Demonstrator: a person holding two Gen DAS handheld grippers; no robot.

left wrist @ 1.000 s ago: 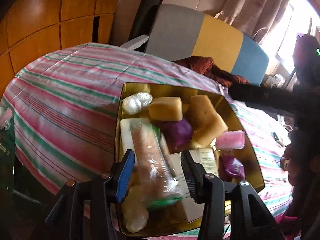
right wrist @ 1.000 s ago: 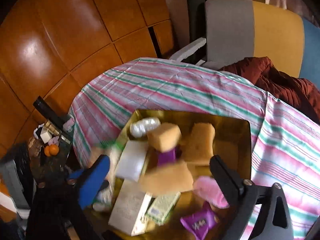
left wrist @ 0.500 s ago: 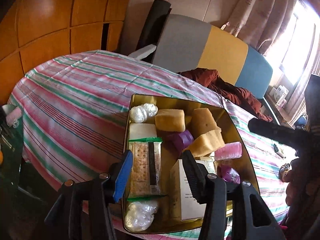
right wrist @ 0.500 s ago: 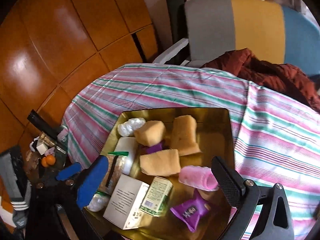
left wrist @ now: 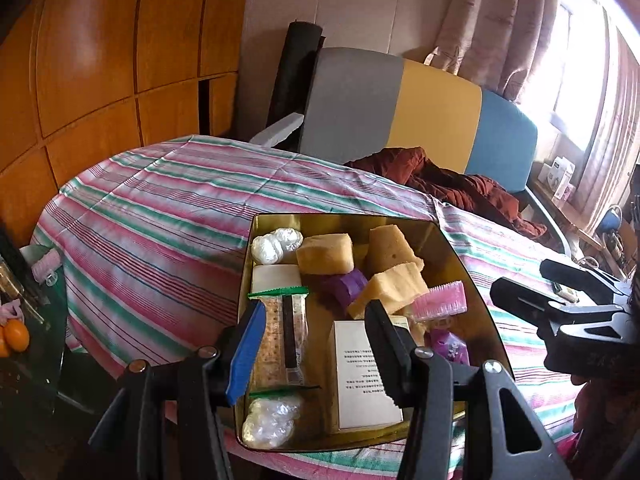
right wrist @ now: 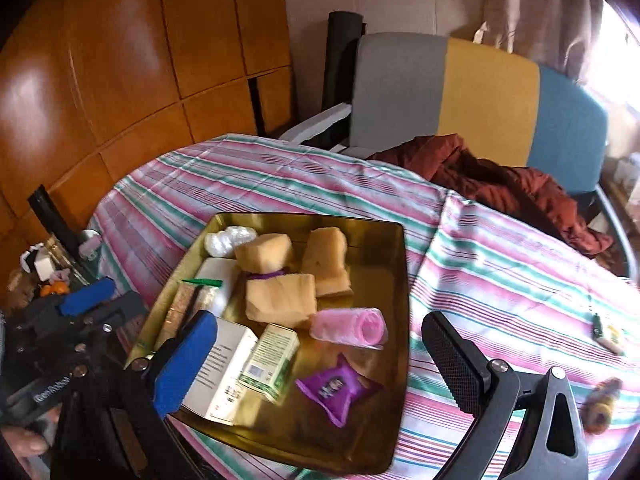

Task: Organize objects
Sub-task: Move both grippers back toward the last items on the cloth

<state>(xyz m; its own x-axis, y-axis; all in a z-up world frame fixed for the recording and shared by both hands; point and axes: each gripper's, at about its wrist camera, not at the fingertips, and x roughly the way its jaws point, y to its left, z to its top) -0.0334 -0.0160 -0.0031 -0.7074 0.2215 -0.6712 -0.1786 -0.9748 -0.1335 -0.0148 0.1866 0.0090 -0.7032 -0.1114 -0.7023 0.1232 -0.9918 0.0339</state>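
A gold tray (left wrist: 340, 224) (right wrist: 368, 248) sits on the striped table, filled with yellow sponges (left wrist: 326, 254), a white box (left wrist: 360, 376), a green box (right wrist: 270, 362), a pink roller (right wrist: 348, 326), a purple sachet (right wrist: 336, 388) and a cracker pack (left wrist: 280, 328). The cracker pack lies flat along the tray's left side. My left gripper (left wrist: 312, 344) hovers open above the tray's near edge, and nothing touches its pads. My right gripper (right wrist: 320, 360) is wide open and empty over the tray's near right corner.
A striped cloth (left wrist: 160, 216) covers the round table. Behind it stands a grey, yellow and blue chair (left wrist: 400, 112) with a dark red garment (right wrist: 500, 184) on the seat. A low glass side table with oranges (left wrist: 16, 336) is at the left. Small items (right wrist: 608, 340) lie on the cloth at the right.
The cracker pack, between my left fingers a second ago, now lies in the tray, and the left gripper has lifted away. My right gripper has shifted right, so the tray sits further left in its view.
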